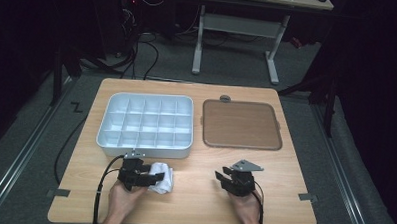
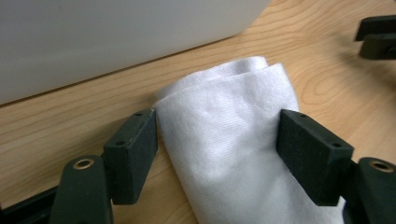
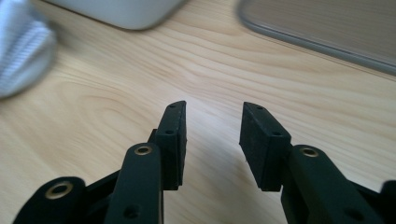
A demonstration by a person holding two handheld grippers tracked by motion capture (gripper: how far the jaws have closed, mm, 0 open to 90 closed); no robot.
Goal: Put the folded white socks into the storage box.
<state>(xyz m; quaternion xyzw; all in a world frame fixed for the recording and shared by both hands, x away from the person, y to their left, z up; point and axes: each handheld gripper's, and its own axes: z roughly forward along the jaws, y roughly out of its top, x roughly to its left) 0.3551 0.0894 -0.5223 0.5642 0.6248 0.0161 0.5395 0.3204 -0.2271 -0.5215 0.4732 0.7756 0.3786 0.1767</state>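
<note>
A folded white cloth [image 1: 163,177] lies on the wooden table [image 1: 193,202] in front of the white compartment tray [image 1: 144,125]. My left gripper [image 1: 151,178] is open around it. In the left gripper view the cloth [image 2: 224,140] lies between the two black pads [image 2: 133,149], which stand at its edges without squeezing it. My right gripper [image 1: 223,179] hovers over bare wood to the right. Its jaws [image 3: 212,140] are open with nothing between them. The cloth [image 3: 21,51] is a blur at the upper left of the right gripper view.
A brown flat tray [image 1: 241,124] with a grey rim sits right of the compartment tray, and a small grey knob [image 1: 225,98] lies behind it. Tape marks [image 1: 307,197] sit near the table's side edges. Cables and a white-legged desk [image 1: 237,28] are beyond the table.
</note>
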